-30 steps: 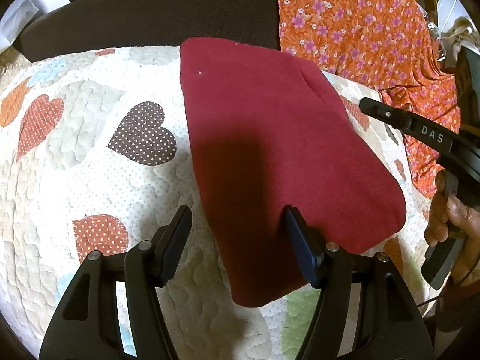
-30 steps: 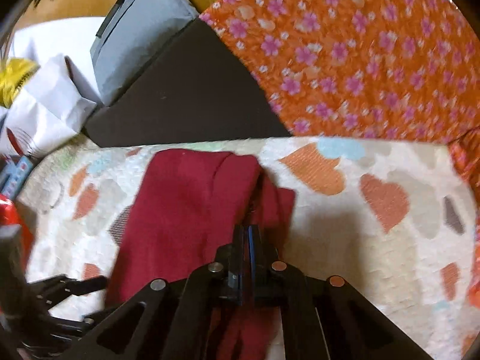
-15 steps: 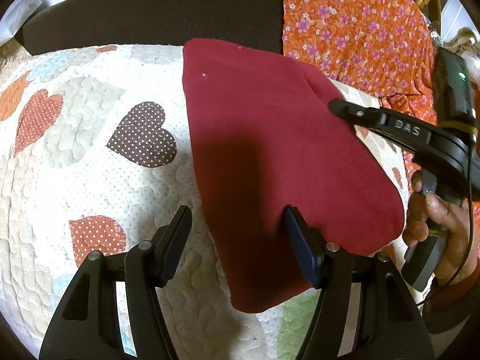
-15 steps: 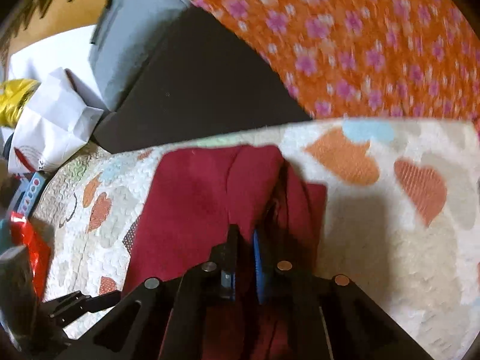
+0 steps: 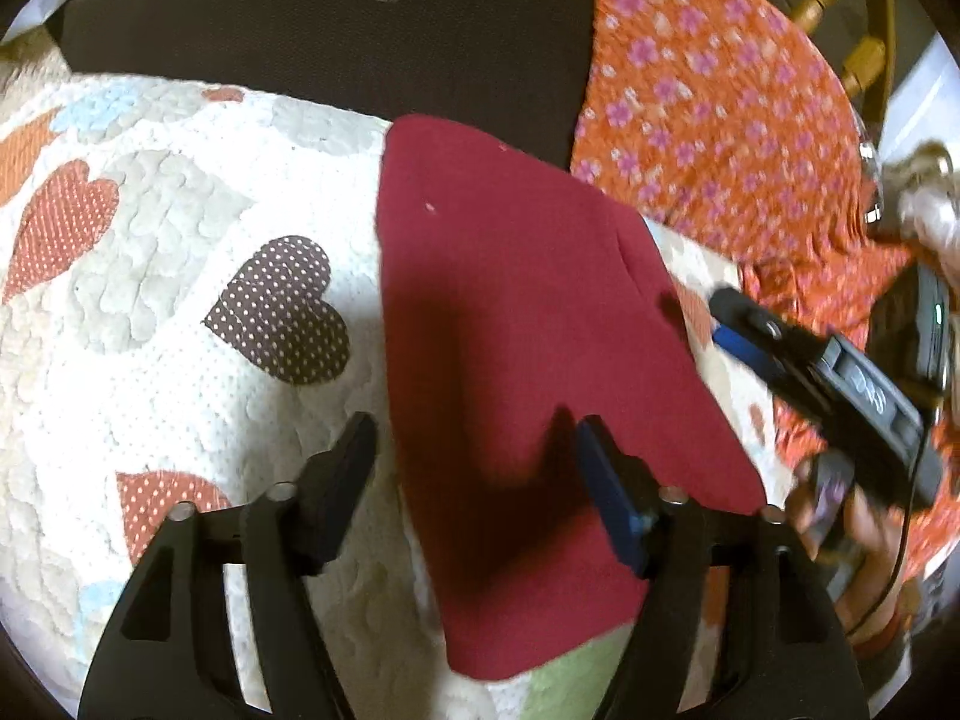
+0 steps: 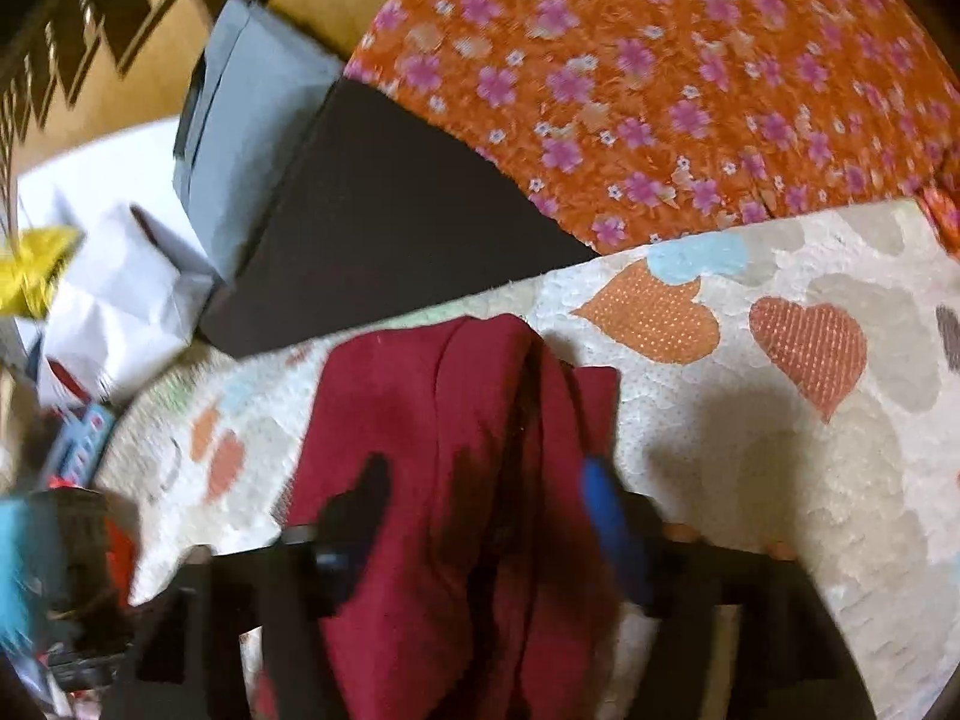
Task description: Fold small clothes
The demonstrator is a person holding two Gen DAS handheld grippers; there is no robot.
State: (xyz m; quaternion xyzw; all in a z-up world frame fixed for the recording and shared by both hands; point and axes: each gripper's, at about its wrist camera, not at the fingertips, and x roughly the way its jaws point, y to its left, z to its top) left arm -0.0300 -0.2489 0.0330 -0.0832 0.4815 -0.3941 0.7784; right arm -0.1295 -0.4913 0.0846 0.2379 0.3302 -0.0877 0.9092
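- On heart-patterned quilt (image 5: 180, 360): folded maroon cloth (image 5: 528, 360) lying flat, orange floral fabric (image 5: 720, 120) beyond.
- Left gripper (image 5: 474, 468): jaws opening, spread over cloth's near edge, not pinching.
- Right gripper (image 6: 480, 516): jaws opening, cloth between, released.

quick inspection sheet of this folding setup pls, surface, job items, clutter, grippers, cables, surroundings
surface: heart-patterned quilt, cream, lies flat.
job's things: dark red garment lies folded on the quilt; folds bunch along its right edge in the right wrist view.
clutter: orange floral fabric and dark brown cushion at the quilt's far edge.
grippers: left gripper jaws opening, its right finger over the garment, not pinching it; right gripper jaws opening astride the garment's folds, pads off it.
cables: thin dark cable by the hand holding the right gripper.
surroundings: grey bag, white paper bag, yellow item; rest blurred.
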